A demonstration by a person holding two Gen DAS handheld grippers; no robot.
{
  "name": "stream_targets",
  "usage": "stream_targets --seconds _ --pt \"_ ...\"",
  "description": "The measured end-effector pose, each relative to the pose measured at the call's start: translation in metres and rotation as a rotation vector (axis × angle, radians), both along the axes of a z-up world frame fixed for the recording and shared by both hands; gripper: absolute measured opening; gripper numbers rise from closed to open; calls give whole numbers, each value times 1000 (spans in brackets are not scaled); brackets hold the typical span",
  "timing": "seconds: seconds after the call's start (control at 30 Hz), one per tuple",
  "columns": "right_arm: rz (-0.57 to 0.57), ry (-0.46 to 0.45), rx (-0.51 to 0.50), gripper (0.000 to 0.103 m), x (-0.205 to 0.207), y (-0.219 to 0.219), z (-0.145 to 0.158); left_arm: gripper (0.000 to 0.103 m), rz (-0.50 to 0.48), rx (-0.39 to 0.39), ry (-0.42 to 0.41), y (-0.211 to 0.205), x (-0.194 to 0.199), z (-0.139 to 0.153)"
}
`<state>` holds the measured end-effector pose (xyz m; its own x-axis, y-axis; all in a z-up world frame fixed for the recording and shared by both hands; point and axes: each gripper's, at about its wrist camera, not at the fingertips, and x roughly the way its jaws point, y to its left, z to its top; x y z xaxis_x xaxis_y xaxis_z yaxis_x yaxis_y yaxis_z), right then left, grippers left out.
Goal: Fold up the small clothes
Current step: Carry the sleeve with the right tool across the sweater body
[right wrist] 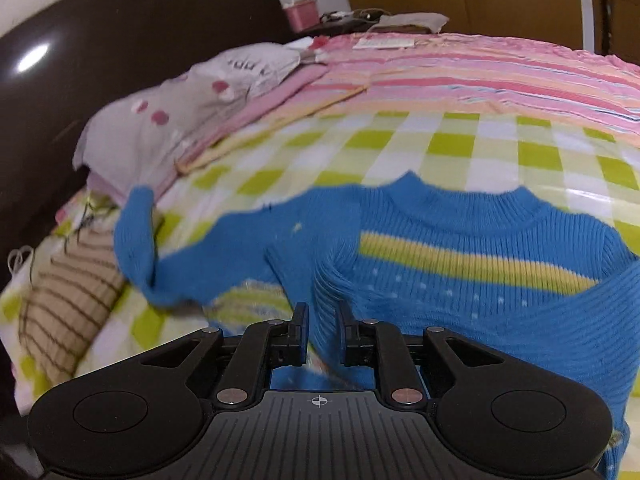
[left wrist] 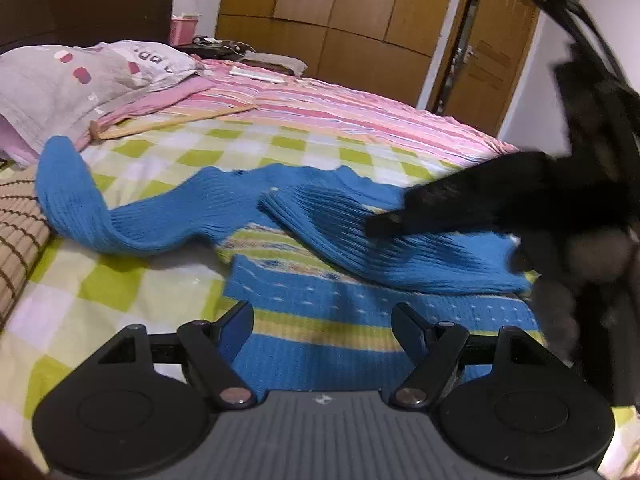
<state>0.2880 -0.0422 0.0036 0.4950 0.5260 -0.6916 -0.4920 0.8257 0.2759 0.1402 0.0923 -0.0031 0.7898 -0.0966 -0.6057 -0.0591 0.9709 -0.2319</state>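
- Nearest in the left wrist view, the left gripper [left wrist: 322, 316] has its jaws spread wide and holds nothing; it hovers just over the sweater's striped hem, with no cloth between the fingers.
- The right gripper [right wrist: 323, 320] has its jaws drawn in to a narrow gap, with the folded sleeve [right wrist: 332, 280] running up between them. It looks pinched on that cloth, though the view is blurred and I cannot tell how firm the bite is.
- The blue sweater [right wrist: 460, 280] lies on the checked bedsheet [right wrist: 460, 140], neck away from the grippers, with one sleeve already laid across the chest over the yellow stripe [right wrist: 480, 264].
- The other sleeve [left wrist: 64, 184] is spread out toward the pillow [left wrist: 60, 80] and the woven mat [left wrist: 20, 232], its cuff kinked — not yet folded in.
- Risk, as I judge it: if the right gripper pulls with only a thin pinch, the ribbed knit may slip out or drag the whole body askew — nothing pins the hem while the left gripper stays off the cloth.
- Farther back, the pink striped blanket [left wrist: 360, 104] lies well apart from the work.
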Motion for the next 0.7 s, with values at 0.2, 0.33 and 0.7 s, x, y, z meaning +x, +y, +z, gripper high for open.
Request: stream_targets --seconds 0.2,0.33,0.7 --pt "-128 -29 -15 20 -8 -52 4 80 -1 -34 20 5 6 -6" --pt "-327 -27 -97 21 -1 -97 -9 80 -23 -3 12 -4 4 -8" --pt "-548 7 -215 22 16 -147 -44 80 -36 57 39 -14 11 -17"
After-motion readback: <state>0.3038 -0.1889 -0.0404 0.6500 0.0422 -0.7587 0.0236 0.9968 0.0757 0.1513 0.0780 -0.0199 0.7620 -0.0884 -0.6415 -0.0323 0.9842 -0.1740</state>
